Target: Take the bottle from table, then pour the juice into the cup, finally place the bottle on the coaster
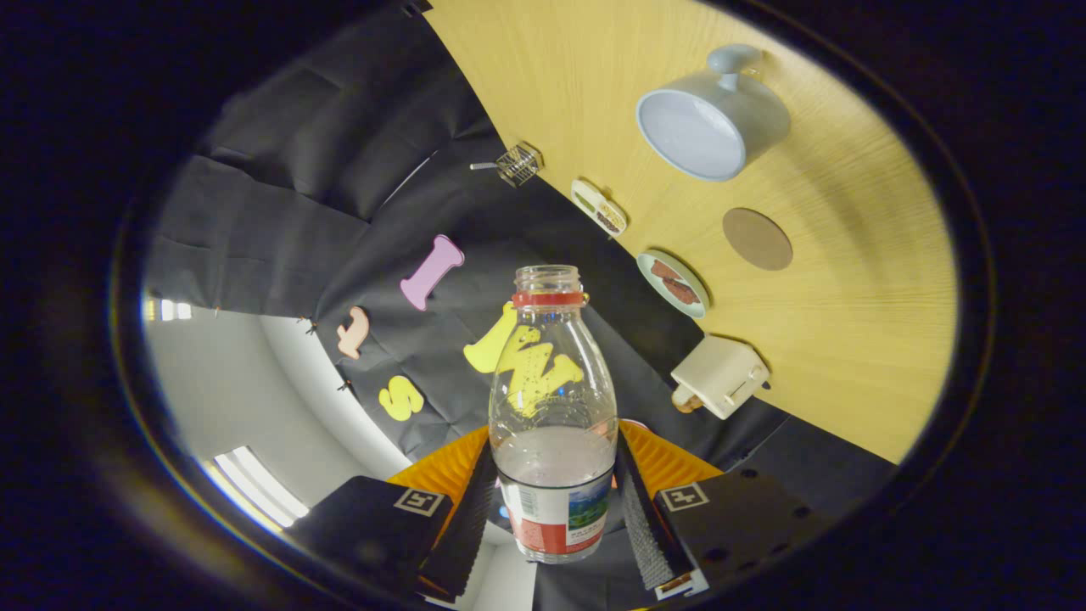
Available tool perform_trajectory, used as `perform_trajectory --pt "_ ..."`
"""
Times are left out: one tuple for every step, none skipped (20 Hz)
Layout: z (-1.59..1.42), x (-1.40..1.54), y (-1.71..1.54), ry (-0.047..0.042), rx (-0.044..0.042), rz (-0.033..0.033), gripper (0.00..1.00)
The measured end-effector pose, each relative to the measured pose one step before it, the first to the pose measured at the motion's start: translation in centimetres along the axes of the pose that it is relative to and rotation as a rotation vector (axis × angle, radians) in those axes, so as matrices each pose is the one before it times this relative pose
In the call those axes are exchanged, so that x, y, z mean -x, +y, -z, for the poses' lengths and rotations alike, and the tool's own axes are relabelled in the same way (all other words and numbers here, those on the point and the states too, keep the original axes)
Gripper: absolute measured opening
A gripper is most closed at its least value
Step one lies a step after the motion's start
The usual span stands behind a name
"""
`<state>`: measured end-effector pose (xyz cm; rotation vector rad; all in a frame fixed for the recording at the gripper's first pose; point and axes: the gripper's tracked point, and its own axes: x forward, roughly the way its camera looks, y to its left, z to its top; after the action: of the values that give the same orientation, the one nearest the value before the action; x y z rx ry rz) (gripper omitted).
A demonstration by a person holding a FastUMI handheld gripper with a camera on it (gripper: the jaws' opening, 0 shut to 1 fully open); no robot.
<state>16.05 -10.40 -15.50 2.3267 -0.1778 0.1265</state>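
Jaws clamped on bottle (553,407), lifted off the tabletop (848,339), view tilted.

Gripper (556,509) has both fingers pressing the bottle's lower sides at the label; bottle sits between them. Clear plastic, cap off, red neck ring, pale juice filling roughly the lower third. Beyond on the tabletop: light-blue cup (708,119) looks empty, round brown coaster (757,238) near it, small plate (673,283) with brownish food, white toaster (719,375) close to the edge.

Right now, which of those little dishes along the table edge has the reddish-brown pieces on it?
The round plate, the dish nearest the white toaster. The other dish, farther along the edge toward the wire basket, is oval with separate compartments. The fingers grip the bottle.
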Motion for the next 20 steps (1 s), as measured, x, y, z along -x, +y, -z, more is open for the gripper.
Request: perform_trajectory --pt "-0.211 0.126 0.026 0.00075 -0.01001 0.00069 0.77" --pt "-0.286 0.131 0.166 -0.00203 -0.01353 0.00054 0.77" --pt "-0.286 0.059 0.016 0.0019 -0.01196 -0.00055 0.77" --pt "-0.309 0.088 -0.03 -0.00019 -0.00436 0.00421 0.77" --pt "-0.632 -0.138 -0.465 -0.00618 0.00352 0.01556 0.77" --pt "-0.597 -0.201 -0.479 -0.00515 0.0057 0.0117 0.77" --pt "-0.79 -0.046 -0.54 -0.01121 -0.00331 0.00542 0.77" --pt "-0.391 -0.226 -0.25 -0.00438 -0.00654 0.00463 0.77" --pt "-0.364 -0.02 -0.5 -0.0009 -0.00635 0.01195 0.77" --pt "-0.266 -0.068 -0.435 -0.0012 -0.00379 0.00718 0.77" --pt "-0.119 -0.082 -0.419 -0.00114 0.00194 0.01079 0.77" --pt "0.115 0.03 -0.175 0.00015 0.0084 0.00834 0.77" --pt "0.306 0.019 -0.107 0.00521 0.00705 -0.00005 0.77" --pt "0.298 0.078 0.345 0.00513 -0.00011 -0.00615 0.77" --pt "0.298 0.212 0.284 0.00803 -0.00077 -0.00693 0.77" --pt "0.084 0.087 0.192 -0.00261 0.00151 -0.00792 0.77" --pt "0.152 0.12 0.359 -0.00036 0.00343 -0.00976 0.77" --pt "0.215 0.111 0.081 -0.00018 0.00498 -0.00409 0.77" --pt "0.05 0.0 0.195 -0.00105 0.00094 -0.00611 0.77" --pt "0.062 0.085 0.097 -0.00242 -0.00163 -0.00708 0.77"
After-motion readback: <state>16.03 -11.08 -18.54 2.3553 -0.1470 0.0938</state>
